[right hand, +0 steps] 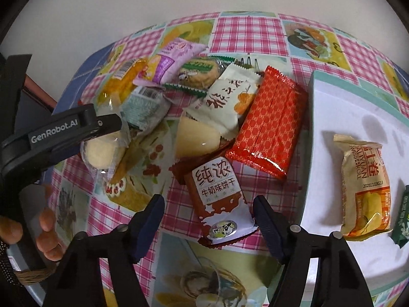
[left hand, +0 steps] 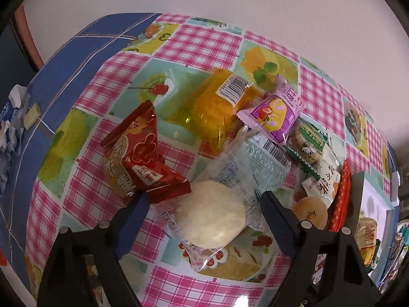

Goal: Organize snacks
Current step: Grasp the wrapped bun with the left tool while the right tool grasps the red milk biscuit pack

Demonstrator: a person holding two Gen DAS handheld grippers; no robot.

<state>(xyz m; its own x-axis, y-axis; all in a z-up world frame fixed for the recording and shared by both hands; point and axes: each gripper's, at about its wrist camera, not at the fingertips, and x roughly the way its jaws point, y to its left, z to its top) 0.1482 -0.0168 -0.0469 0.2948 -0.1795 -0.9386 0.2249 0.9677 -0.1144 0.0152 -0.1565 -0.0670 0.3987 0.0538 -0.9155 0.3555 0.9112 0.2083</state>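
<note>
Checkered pink tablecloth with fruit pictures covers the tabletop (left hand: 194, 41), plain white wall behind. Snack pile sits mid-table. Left tongs (left hand: 204, 199) point steeply down, straddling a clear-wrapped pale round bun (left hand: 211, 216), pads not pressing it yet. Right tongs (right hand: 208, 209) also tilt down, spread around a brown-and-white milk biscuit pack (right hand: 219, 199), not clamped. White tray (right hand: 345, 107) on the right holds a yellow swiss roll pack (right hand: 365, 186).

Right of the right claw (right hand: 209, 211), we see a green packet (right hand: 403, 217) cut off by the edge.
</note>
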